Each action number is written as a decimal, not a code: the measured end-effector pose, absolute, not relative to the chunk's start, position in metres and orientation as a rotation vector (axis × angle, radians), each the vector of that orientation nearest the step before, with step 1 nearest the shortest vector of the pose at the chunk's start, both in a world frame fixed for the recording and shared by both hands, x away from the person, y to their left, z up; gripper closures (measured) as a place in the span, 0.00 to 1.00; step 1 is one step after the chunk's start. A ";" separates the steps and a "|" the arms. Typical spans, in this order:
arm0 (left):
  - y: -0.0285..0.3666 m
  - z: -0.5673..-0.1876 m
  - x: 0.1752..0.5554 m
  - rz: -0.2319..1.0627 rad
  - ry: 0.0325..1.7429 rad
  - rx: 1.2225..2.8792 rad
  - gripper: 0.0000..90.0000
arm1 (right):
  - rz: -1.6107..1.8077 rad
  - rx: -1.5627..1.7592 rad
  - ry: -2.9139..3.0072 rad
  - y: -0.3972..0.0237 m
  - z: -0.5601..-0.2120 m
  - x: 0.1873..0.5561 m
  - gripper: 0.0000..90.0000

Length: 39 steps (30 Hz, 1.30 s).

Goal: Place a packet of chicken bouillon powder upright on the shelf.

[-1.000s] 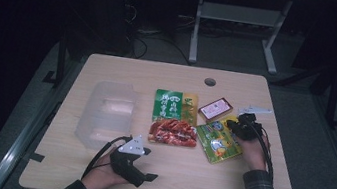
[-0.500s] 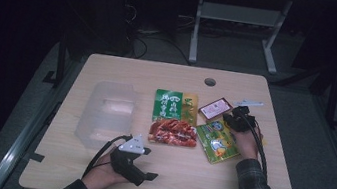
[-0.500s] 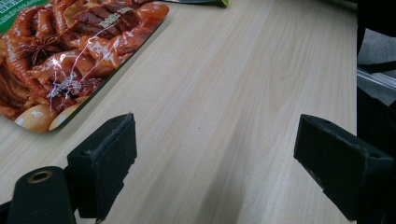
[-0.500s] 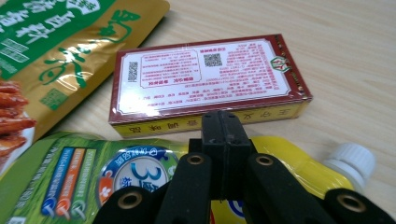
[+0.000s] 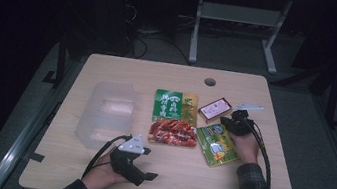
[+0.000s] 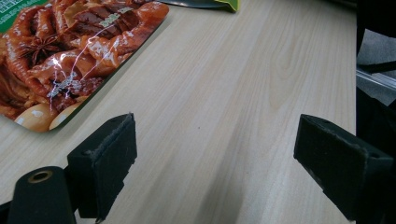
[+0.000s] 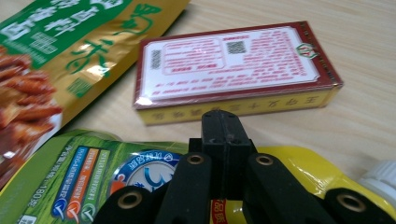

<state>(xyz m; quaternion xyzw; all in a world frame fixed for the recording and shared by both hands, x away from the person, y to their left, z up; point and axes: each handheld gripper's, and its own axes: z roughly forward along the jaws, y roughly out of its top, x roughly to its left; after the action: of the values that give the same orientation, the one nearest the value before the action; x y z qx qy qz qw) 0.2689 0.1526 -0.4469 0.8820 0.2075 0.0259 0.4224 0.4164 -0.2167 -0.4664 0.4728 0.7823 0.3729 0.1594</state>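
Green-and-yellow spouted pouch (image 7: 93,168) under right gripper (image 7: 219,122) fingers pressed together, left gripper (image 6: 215,158) fingers wide.

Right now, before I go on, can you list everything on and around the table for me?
Clear plastic container: one, see-through, left part of the table.
Large snack pouch: one, green and gold top with red food picture below, table middle.
Small box: one, dark red rim with white printed face and yellow side, right of the large pouch, lying flat.
Spouted pouch: one, green and yellow, right front, under the right gripper; white cap at its end.
Table: one, light wood, round hole near the far edge.
White frame: one, on the dark floor behind the table.
Left gripper: black, grey plate on top, near front edge, jaws open over bare wood.
Right gripper: black, jaws shut, tips just short of the small box.
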 end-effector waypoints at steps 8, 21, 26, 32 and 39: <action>0.153 -0.446 0.268 0.067 0.511 2.215 0.14 | 1.060 1.325 2.276 -0.217 -0.465 0.399 1.00; 0.152 -0.446 0.266 0.062 0.515 2.213 0.14 | 1.081 1.222 2.344 -0.212 -0.465 0.370 1.00; 0.152 -0.447 0.266 0.062 0.514 2.215 0.14 | 1.102 1.209 2.364 -0.214 -0.465 0.361 1.00; 0.152 -0.446 0.266 0.068 0.505 2.222 0.14 | 1.115 1.167 2.410 -0.214 -0.464 0.345 1.00; 0.150 -0.447 0.264 0.060 0.506 2.227 0.14 | 1.081 1.134 2.417 -0.216 -0.449 0.324 1.00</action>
<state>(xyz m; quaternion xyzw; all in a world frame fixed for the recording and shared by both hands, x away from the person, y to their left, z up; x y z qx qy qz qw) 0.2640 0.1500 -0.4468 0.8868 0.2013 0.0237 0.4153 0.3240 -0.2164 -0.4489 0.3905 0.8320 0.3720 0.1303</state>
